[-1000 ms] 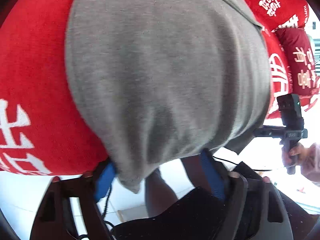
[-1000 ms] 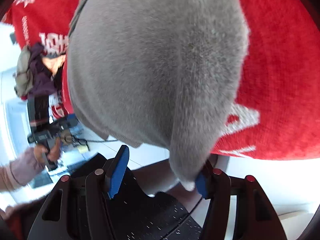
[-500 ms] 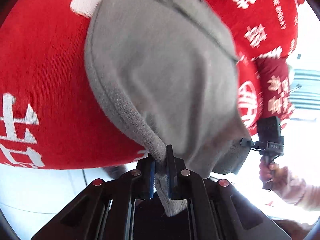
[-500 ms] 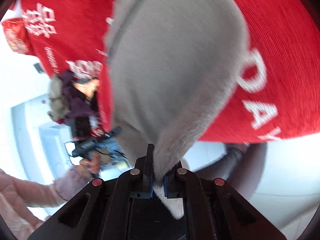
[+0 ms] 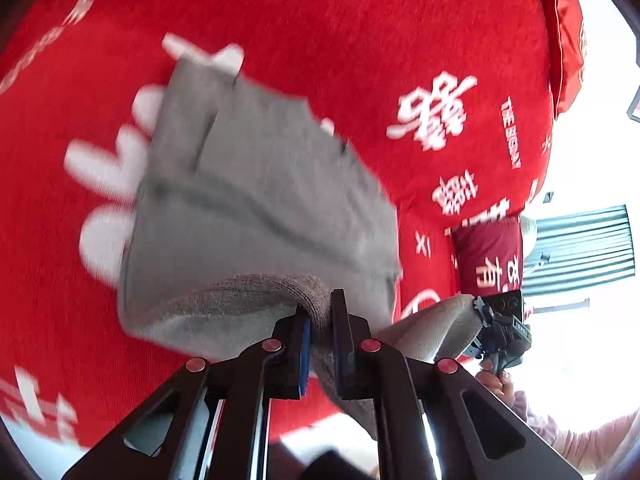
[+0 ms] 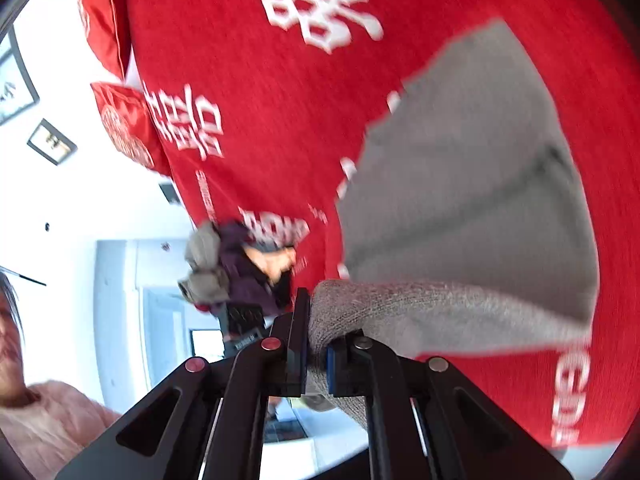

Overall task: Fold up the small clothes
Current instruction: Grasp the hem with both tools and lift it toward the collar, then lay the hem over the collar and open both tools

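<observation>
A grey knitted garment (image 5: 256, 216) lies on a red blanket with white lettering (image 5: 360, 40), its near hem lifted off the blanket. My left gripper (image 5: 320, 312) is shut on one corner of that hem, the cloth bunched between its blue pads. In the right wrist view the same grey garment (image 6: 472, 208) stretches away to the right, and my right gripper (image 6: 318, 320) is shut on its other hem corner. The right gripper's black body (image 5: 500, 320) shows at the right of the left wrist view, with grey cloth in it.
A heap of other small clothes (image 6: 236, 264), grey, purple and orange, sits on the blanket's left part in the right wrist view. Red pillows (image 6: 124, 128) lie at the far end. A person in a pink sleeve (image 6: 44, 416) is at the lower left.
Both grippers went from open around the hem corners to shut on them. Since then they have lifted and drawn the hem up, so more red blanket shows beyond the garment.
</observation>
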The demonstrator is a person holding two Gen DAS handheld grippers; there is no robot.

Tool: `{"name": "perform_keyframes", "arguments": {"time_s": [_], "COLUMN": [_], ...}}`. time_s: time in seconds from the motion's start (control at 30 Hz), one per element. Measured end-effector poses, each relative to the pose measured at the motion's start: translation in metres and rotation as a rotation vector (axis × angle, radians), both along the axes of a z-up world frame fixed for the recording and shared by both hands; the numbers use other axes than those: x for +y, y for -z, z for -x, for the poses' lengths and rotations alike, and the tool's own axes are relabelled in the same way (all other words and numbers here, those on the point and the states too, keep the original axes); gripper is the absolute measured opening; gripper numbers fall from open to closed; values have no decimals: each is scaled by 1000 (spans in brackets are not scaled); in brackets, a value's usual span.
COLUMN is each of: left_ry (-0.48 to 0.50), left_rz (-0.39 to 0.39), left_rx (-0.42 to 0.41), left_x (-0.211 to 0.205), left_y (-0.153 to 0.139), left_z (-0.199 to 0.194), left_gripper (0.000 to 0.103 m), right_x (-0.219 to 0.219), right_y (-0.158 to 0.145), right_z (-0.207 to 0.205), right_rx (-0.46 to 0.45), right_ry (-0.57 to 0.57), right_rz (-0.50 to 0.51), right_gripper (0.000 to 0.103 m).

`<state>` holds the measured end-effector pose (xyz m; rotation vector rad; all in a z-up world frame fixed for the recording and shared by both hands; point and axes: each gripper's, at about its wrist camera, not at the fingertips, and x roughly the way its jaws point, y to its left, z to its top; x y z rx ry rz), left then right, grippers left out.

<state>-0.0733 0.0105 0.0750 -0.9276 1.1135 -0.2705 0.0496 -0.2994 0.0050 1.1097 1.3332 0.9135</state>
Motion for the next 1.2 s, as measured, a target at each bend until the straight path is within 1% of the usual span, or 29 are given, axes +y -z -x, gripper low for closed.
{"name": "perform_keyframes", "arguments": {"time_s": [0.13, 0.2, 0.27, 0.37, 0.47, 0.5, 0.53, 0.57, 0.6, 0.63, 0.67, 0.7, 0.73, 0.77, 0.8, 0.83, 0.9, 0.93, 1.0, 1.07, 1.17, 1.2], "left_ry": [-76, -125, -162, -190, -202, -201, -203, -198, -191, -180, -165, -143, -132, -127, -108, -84, -33, 3, 36, 44, 16, 18], "left_rz": [-33, -50, -68, -113, -167, -188, -206, -207, -212, -218, -226, -241, -261, -279, -296, -294, -253, -238, -228, -221, -188, -194], "left_rx": [-27, -17, 1, 41, 85, 107, 132, 144, 148, 150, 150, 150, 150, 149, 142, 135, 146, 162, 190, 228, 271, 277], "left_x": [20, 27, 39, 42, 45, 46, 47, 47, 48, 47, 45, 44, 41, 38, 35, 31, 22, 13, 0, -12, -21, -25], "left_y": [9, 20, 33, 53, 67, 70, 74, 75, 74, 71, 66, 59, 51, 44, 36, 29, 22, 23, 29, 44, 64, 68], "left_z": [-38, -59, -71, -92, -99, -98, -99, -98, -98, -98, -97, -95, -92, -90, -87, -84, -77, -72, -69, -67, -69, -70], "left_gripper": [10, 10, 10, 10, 10, 10, 10, 10, 11, 11, 13, 24, 40, 46, 50, 50, 50, 50, 50, 50, 50, 50], "right_x": [-2, -2, -3, 3, 5, 3, 3, 3, 2, 2, 1, 1, 0, 1, 1, 2, 3, 4, 6, 10, 15, 16], "right_y": [12, 26, 42, 69, 91, 97, 102, 108, 111, 113, 110, 107, 102, 94, 91, 88, 81, 78, 75, 76, 81, 83], "right_z": [-51, -77, -96, -119, -130, -134, -137, -141, -143, -145, -147, -148, -146, -147, -145, -143, -135, -130, -121, -114, -108, -108], "right_rx": [21, 51, 91, 148, 182, 192, 204, 229, 245, 257, 251, 235, 218, 198, 189, 185, 182, 178, 172, 173, 189, 194], "right_ry": [75, 117, 158, 202, 201, 197, 191, 181, 171, 158, 139, 127, 107, 69, 44, 22, -20, -41, -74, -97, -112, -117], "right_rz": [-3, 15, 38, 84, 147, 161, 182, 204, 217, 237, 247, 235, 239, 260, 269, 275, 280, 282, 286, 287, 298, 303], "right_gripper": [7, 7, 7, 7, 8, 11, 11, 14, 25, 41, 67, 72, 72, 72, 72, 72, 72, 72, 72, 72, 72, 68]}}
